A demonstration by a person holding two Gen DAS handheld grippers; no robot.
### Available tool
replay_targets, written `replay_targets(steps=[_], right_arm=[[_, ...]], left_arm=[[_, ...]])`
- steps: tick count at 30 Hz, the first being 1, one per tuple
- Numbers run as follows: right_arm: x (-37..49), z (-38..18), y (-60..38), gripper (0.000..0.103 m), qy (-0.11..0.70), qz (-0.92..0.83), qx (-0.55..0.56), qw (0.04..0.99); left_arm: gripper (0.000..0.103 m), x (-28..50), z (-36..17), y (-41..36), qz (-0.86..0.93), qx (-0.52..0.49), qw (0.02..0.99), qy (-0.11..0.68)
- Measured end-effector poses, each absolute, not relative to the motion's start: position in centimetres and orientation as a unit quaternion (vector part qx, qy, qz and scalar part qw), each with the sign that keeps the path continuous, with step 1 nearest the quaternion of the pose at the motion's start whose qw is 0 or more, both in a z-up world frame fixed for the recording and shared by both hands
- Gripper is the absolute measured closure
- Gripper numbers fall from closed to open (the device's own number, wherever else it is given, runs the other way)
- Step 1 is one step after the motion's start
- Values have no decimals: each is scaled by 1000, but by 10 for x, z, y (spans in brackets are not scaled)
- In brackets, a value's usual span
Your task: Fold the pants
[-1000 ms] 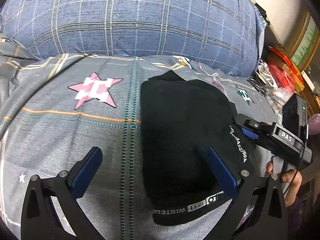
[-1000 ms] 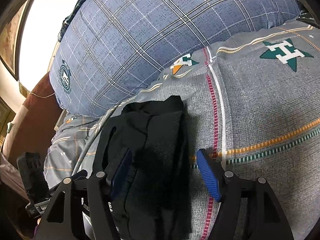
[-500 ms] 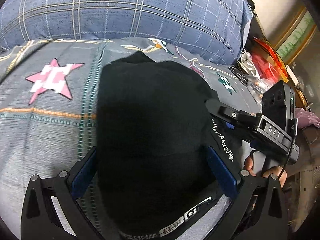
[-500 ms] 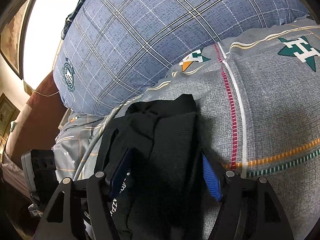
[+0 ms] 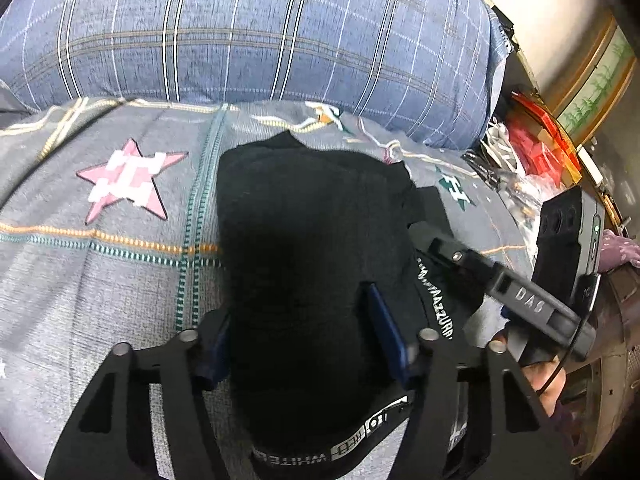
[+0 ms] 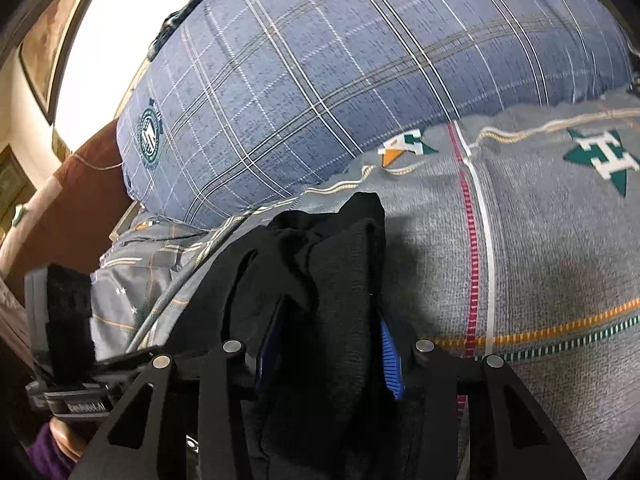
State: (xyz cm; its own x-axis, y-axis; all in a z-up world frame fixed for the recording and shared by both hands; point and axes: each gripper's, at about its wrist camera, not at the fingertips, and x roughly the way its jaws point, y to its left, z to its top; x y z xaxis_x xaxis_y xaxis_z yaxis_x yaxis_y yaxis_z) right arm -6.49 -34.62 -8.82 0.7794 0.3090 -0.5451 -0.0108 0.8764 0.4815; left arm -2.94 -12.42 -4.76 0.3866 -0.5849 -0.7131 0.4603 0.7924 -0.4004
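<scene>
The black pants (image 5: 304,208) lie folded into a thick bundle on the grey star-patterned bedspread (image 5: 120,260); white lettering runs along the waistband near me. My left gripper (image 5: 296,320) straddles the near end of the bundle, its jaws closing, and both blue pads press into the cloth. In the right wrist view the same pants (image 6: 340,248) sit between the blue pads of my right gripper (image 6: 328,328), whose jaws are also closing and squeeze the folded layers. A hand (image 5: 548,376) holds the right gripper's handle at the bundle's right side.
A large blue plaid pillow (image 5: 260,32) (image 6: 360,80) lies just behind the pants. Red packets and clutter (image 5: 540,148) sit past the bed's right edge. A brown headboard (image 6: 72,200) and a grey cable (image 6: 168,304) show at the left.
Both grippers' jaws have narrowed from wide apart onto the pants bundle. The left gripper shifted from beside the bundle to straddling it; the right stayed over it.
</scene>
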Motion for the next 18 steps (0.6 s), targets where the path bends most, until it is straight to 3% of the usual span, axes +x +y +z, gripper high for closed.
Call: replay_targets(steps=[4, 18], right_arm=[[-66, -82, -341, 60, 309, 92, 225, 920], [-59, -51, -308, 61, 241, 136, 227, 934]], left_arm=[[53, -34, -35, -126, -320, -56, 839, 437], [53, -30, -3, -87, -279, -67, 877, 384]])
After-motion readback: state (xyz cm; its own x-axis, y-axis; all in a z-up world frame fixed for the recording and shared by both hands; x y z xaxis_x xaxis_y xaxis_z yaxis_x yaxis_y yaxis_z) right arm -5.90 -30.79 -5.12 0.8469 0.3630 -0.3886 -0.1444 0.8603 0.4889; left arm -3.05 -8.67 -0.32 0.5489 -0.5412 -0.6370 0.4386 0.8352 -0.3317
